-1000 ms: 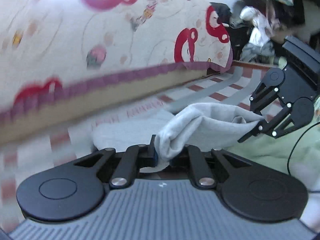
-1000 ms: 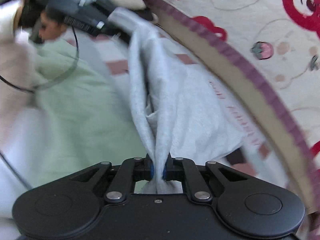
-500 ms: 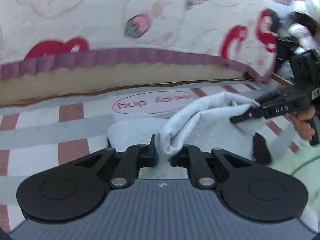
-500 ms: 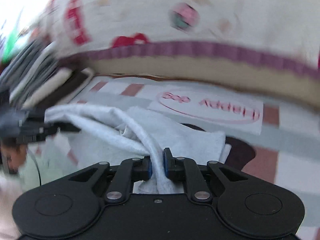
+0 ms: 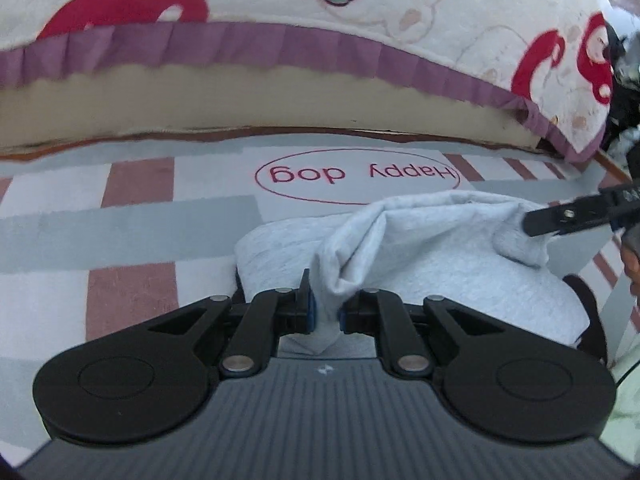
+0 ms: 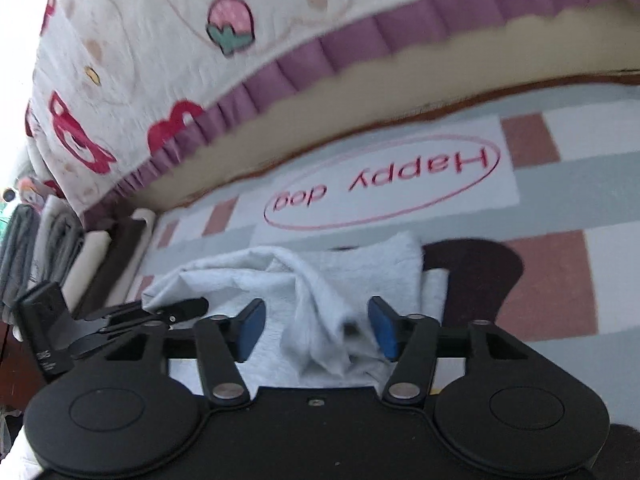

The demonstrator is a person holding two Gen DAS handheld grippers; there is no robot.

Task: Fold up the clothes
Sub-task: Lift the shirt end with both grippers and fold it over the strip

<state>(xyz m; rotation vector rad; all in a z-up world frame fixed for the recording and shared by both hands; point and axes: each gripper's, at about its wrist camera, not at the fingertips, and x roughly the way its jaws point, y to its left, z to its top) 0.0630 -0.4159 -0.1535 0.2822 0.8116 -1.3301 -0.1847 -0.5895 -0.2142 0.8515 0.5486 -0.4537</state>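
A light grey garment (image 5: 420,264) lies bunched on the checked mat (image 5: 132,216) in front of the bed. My left gripper (image 5: 326,312) is shut on a raised fold at its near edge. In the right wrist view the same garment (image 6: 320,276) shows a ridge of cloth between the blue pads (image 6: 250,328) of my right gripper (image 6: 316,328). Those jaws are opening and the pads no longer press the cloth. My left gripper (image 6: 196,306) shows at the garment's left corner there. One of the right gripper's fingers (image 5: 568,218) crosses the garment's far right corner in the left wrist view.
A mattress edge with a purple-frilled, strawberry-print quilt (image 5: 280,52) overhangs the mat just behind the garment. A "Happy dog" label (image 6: 384,184) and a dark brown patch (image 6: 476,276) mark the mat. Folded clothes (image 6: 48,240) are stacked at the left. Pale green cloth (image 5: 628,392) lies at the right.
Both grippers came down toward the mat with the grey garment. The right gripper rolled upright and spread its jaws off the fold. The left stayed clamped.
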